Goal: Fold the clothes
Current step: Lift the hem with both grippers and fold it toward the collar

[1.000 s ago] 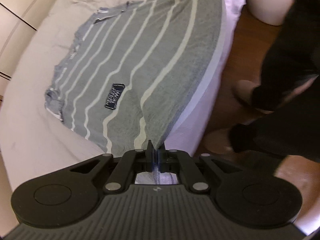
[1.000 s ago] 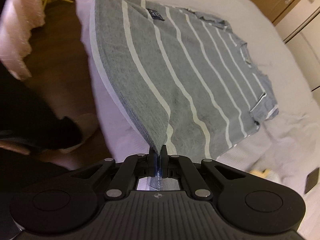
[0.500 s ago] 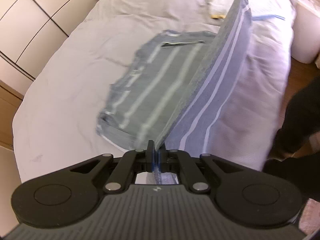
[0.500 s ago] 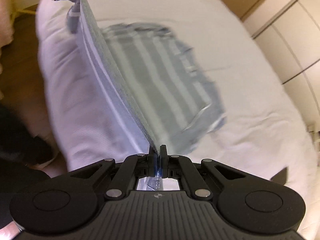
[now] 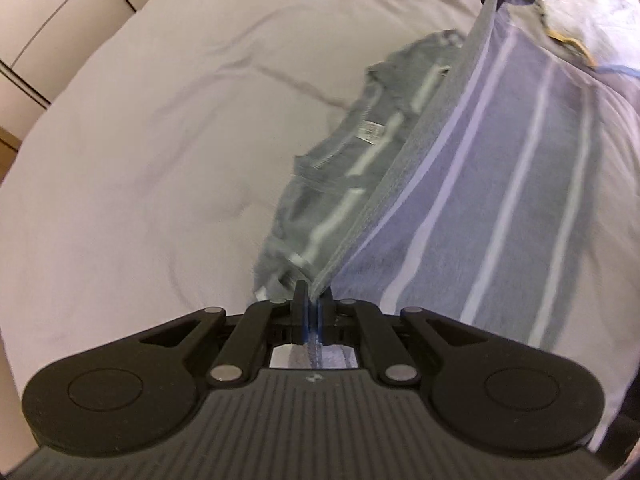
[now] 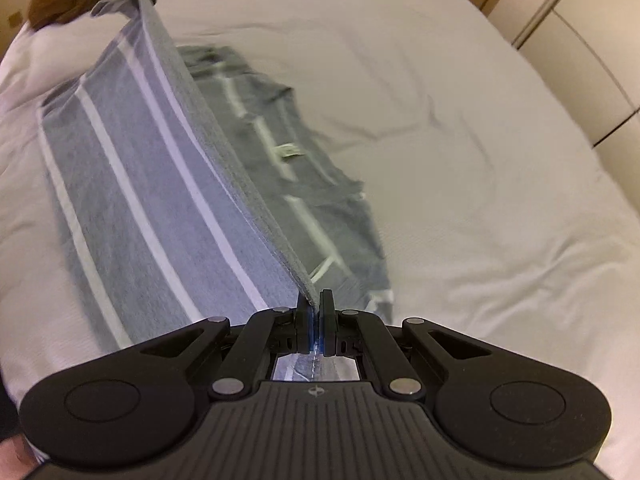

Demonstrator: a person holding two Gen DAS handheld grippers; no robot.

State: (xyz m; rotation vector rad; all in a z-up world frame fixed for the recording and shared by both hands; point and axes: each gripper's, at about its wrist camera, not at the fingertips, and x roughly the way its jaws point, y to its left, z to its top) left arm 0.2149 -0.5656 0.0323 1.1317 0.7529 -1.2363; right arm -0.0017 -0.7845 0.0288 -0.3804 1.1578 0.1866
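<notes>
Fingers point(image 5: 299, 300) on the left gripper point(image 5: 311, 308) are pressed together, pinching one corner of the hem of the grey cotton T-shirt with thin white stripes point(image 5: 500, 184). Fabric edge is visible between the pads and runs back into the gripper body.

Hem is lifted off the white-sheeted bed point(image 5: 160, 140) and stretched taut in a straight line to the right gripper, seen top right in the left wrist view. Below the lifted hem, to the right, the shirt's inside face hangs down as a sloped panel, stripes running along it. Left of the hem line the rest of the shirt lies bunched on the bed, small white care label point(image 5: 370, 133) showing face up. Motion blur on that part.

Right gripper point(image 6: 316, 312): fingers point(image 6: 327, 304) also closed tight, pinching the opposite hem corner, same fabric edge visible between pads. From the right wrist view the taut hem runs away to the left gripper at top left. Lifted panel sits left of the hem, bunched lower part right of it, lying on the sheet.

Yellow-and-white item point(image 5: 572, 42) lies on the bed near the right gripper; too blurred to identify. Pale panelled wardrobe doors point(image 6: 580, 52) stand beyond the far bed edge.
</notes>
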